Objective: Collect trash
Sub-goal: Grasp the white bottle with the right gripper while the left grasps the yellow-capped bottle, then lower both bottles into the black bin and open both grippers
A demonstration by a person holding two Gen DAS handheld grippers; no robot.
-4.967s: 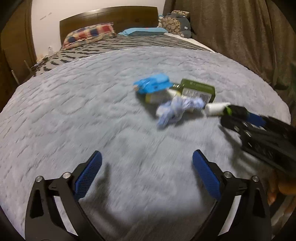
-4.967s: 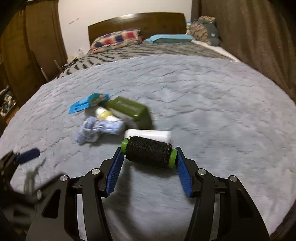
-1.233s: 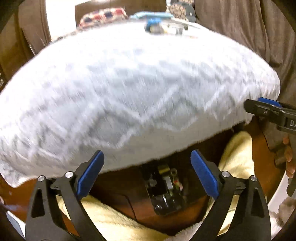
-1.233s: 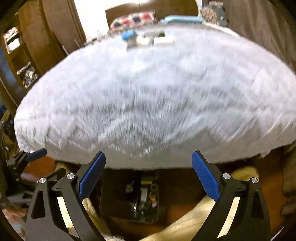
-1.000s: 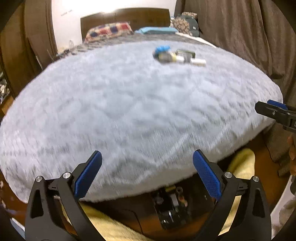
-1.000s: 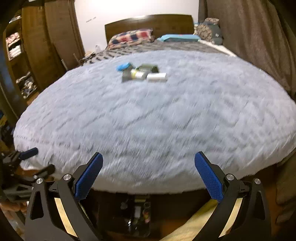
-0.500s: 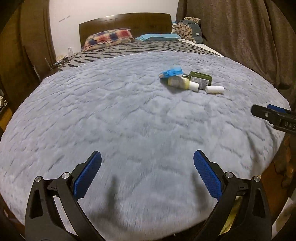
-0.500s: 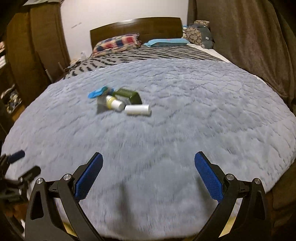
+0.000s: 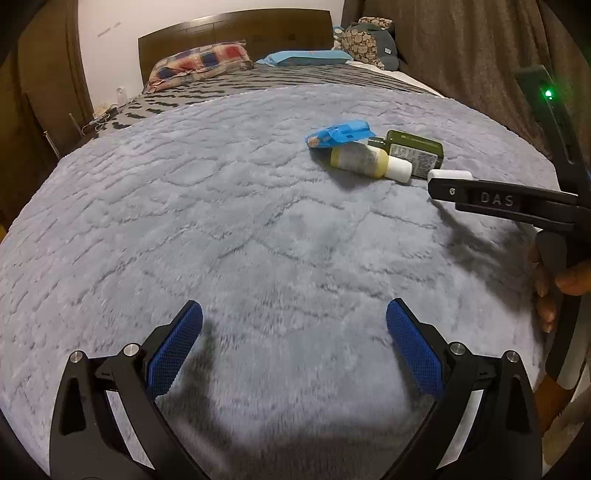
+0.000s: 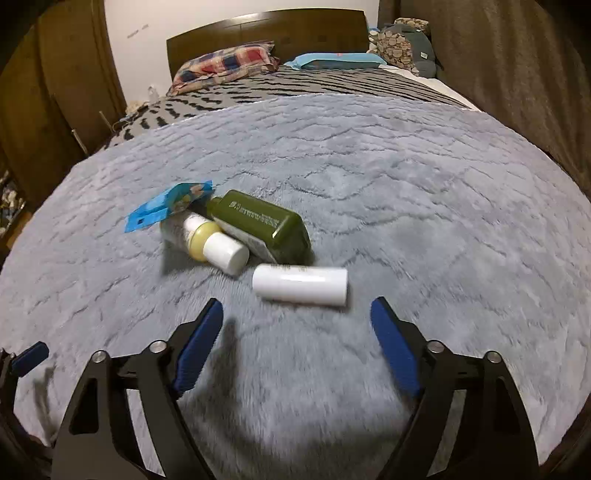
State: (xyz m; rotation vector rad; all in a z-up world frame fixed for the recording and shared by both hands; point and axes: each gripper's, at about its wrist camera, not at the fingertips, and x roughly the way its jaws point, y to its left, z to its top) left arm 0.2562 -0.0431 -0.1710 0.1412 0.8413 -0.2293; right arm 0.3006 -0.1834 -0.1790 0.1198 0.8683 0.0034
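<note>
Four pieces of trash lie bunched on the grey plush blanket (image 10: 406,192) that covers the near part of the bed. Nearest the right tongs (image 10: 296,338) is a white tube (image 10: 300,285), lying crosswise just beyond the tips, at about 12 o'clock from them. Behind it, at 11 o'clock, a yellow bottle with a white cap (image 10: 210,242) lies on its side, cap toward the camera, pressed against a dark green bottle (image 10: 264,226) at its 3 o'clock. A blue wrapper (image 10: 168,205) lies at the far left of the bunch, touching the yellow bottle's far end.

The right tongs stand wide apart, holding nothing, with bare blanket between them and the tube. The left tongs (image 9: 294,341) are likewise spread wide and empty, well back from the pile, which sits at their 1 o'clock; in that view a black finger of the right tongs crosses in front of the white tube and hides most of it.

Farther off are a striped dark cover (image 10: 295,86), a checked pillow (image 10: 225,62), a blue pillow (image 10: 332,59), the wooden headboard (image 10: 266,29) and brown curtains (image 10: 517,74) at 2 o'clock.
</note>
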